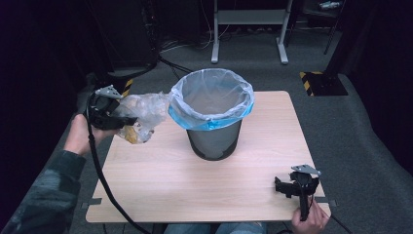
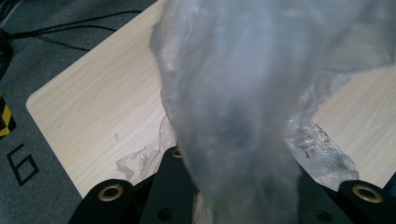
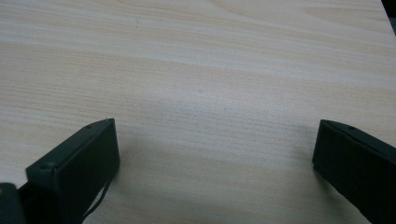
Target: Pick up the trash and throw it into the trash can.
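Two tools: left tool (image 1: 127, 120) clamps plastic bag (image 1: 142, 113) beside bin (image 1: 213, 139); right tool (image 3: 215, 158) gapes wide over wooden table (image 1: 160, 180); grey carpet.

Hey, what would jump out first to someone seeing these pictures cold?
The bin lined with a clear bag stands mid-table. At its left, the left gripper holds a crumpled plastic bag lifted beside the rim. The right gripper sits open and empty near the table's front right corner.
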The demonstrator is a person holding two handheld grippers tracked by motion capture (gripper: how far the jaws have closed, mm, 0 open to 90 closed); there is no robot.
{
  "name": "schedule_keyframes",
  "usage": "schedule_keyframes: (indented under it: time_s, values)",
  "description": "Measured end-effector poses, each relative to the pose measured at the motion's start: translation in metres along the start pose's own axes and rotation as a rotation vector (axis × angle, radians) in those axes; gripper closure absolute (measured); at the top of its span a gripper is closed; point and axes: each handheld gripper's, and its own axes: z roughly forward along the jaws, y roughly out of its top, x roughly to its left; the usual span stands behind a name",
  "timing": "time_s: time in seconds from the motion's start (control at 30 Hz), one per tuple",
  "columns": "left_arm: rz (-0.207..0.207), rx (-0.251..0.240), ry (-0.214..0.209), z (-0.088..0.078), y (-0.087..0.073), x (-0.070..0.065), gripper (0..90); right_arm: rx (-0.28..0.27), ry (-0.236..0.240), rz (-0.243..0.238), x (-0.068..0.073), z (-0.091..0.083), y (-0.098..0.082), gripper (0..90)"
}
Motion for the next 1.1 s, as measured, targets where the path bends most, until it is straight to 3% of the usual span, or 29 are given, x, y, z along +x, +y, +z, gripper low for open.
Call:
schedule_keyframes:
  time_s: [0.17, 0.27, 0.5, 0.67, 1.1]
  values:
    - [0.006, -0.025, 0.012, -0.012, 0.012, 0.001, 82.1, -0.001, 0.001, 0.003, 0.0, 0.0, 0.0, 0.0]
    - [0.027, -0.039, 0.017, -0.019, 0.027, 0.001, 82.1, 0.0, 0.001, 0.003, 0.0, 0.0, 0.0, 0.0]
    - [0.06, -0.04, 0.015, -0.016, 0.051, -0.004, 82.1, -0.001, 0.001, 0.004, 0.0, 0.0, 0.0, 0.0]
    - [0.09, -0.032, 0.003, -0.008, 0.076, -0.01, 82.0, -0.001, 0.001, 0.004, 0.0, 0.0, 0.0, 0.0]
    - [0.13, -0.015, -0.031, 0.018, 0.116, -0.02, 81.8, 0.0, 0.001, 0.003, 0.0, 0.0, 0.0, 0.0]
